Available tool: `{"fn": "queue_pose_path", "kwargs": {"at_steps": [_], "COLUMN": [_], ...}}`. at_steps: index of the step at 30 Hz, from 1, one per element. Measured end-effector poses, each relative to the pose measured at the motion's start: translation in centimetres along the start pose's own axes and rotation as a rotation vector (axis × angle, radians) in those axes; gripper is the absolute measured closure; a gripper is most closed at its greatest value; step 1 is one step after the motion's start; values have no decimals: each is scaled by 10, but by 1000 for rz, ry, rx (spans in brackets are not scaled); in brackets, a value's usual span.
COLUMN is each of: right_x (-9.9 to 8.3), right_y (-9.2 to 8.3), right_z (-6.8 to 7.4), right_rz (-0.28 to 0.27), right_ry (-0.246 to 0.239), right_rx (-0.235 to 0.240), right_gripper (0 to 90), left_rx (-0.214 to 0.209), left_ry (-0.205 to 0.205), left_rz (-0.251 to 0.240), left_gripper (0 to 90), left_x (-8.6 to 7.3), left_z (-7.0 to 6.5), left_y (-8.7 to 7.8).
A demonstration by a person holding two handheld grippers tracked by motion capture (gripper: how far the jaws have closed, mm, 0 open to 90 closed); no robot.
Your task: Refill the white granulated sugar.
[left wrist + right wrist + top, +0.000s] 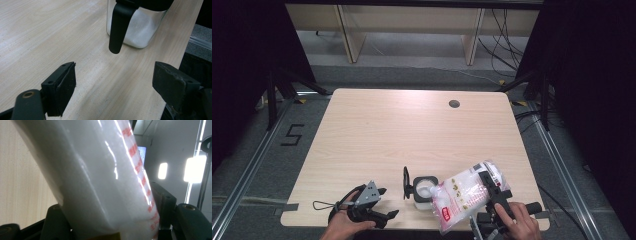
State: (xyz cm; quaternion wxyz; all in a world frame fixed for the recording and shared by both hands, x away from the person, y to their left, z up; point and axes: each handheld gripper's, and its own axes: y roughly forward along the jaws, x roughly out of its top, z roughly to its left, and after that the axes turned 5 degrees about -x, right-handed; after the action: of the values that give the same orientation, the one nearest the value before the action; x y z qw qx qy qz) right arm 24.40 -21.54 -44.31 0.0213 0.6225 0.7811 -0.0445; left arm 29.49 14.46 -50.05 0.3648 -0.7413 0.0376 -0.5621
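A clear square jar (424,191) with a black rim stands near the table's front edge, partly filled with white grains. Its black lid (406,183) is swung up on the jar's left side. My right gripper (490,183) is shut on a plastic bag of white grains (460,196) with red print, tilted so that its low end rests over the jar's mouth. In the right gripper view the bag (100,175) sits between the jaws of my right gripper (110,217). My left gripper (389,202) rests open left of the jar. In the left gripper view my left gripper (115,80) has nothing between its jaws, with the jar (140,27) and the hanging lid (118,27) ahead.
The light wooden table (402,130) stretches away behind the jar, with a round cable hole (454,103) near its far right. Its front edge lies just below both hands. Wooden furniture legs (472,40) and cables stand on the floor beyond.
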Motion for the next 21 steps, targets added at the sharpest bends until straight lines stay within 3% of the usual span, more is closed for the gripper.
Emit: {"fn": "queue_pose_path", "kwargs": {"at_steps": [1,2,3,4,5,7,8,10,11,13,14,17,18,19,20,21], "right_x": [0,0,1,1,2,2,1,2,1,0,0,0,0,0,0,0], "right_y": [0,0,-2,-1,0,-1,-2,-1,0,1,0,1,0,0,-1,0], "right_z": [0,1,0,1,-4,-3,4,-4,-3,-1,-1,-1,0,-1,0,1], "right_rz": [-6,-20,13,-5,-20,-10,12,-5,-8,-34,-18,-29,4,-9,3,-19], "right_ry": [0,9,15,31,-30,-24,57,-46,-29,-3,1,-21,4,-7,16,19], "right_rx": [0,-18,0,-10,-14,-6,0,7,1,-25,-11,-25,10,-1,0,-17], "right_gripper": [413,413,413,413,413,413,414,413,413,414,413,414,414,414,414,414], "left_rx": [0,0,2,2,3,1,0,0,3,2,2,2,1,0,0,1], "left_ry": [11,-1,-18,-18,-17,-1,13,11,-19,-18,-19,-16,-5,13,12,0], "left_rz": [1,0,0,0,0,1,2,2,0,0,0,0,0,1,3,1], "left_gripper": [186,186,186,186,186,186,186,186,186,186,186,186,186,186,186,186], "left_x": [0,0,0,0,0,0,0,0,0,0,0,0,0,0,0,0], "left_z": [1,0,-1,-1,-1,0,1,0,-1,-1,-1,-1,-1,1,1,0], "left_y": [0,0,0,0,0,0,0,0,0,0,0,0,0,0,0,0]}}
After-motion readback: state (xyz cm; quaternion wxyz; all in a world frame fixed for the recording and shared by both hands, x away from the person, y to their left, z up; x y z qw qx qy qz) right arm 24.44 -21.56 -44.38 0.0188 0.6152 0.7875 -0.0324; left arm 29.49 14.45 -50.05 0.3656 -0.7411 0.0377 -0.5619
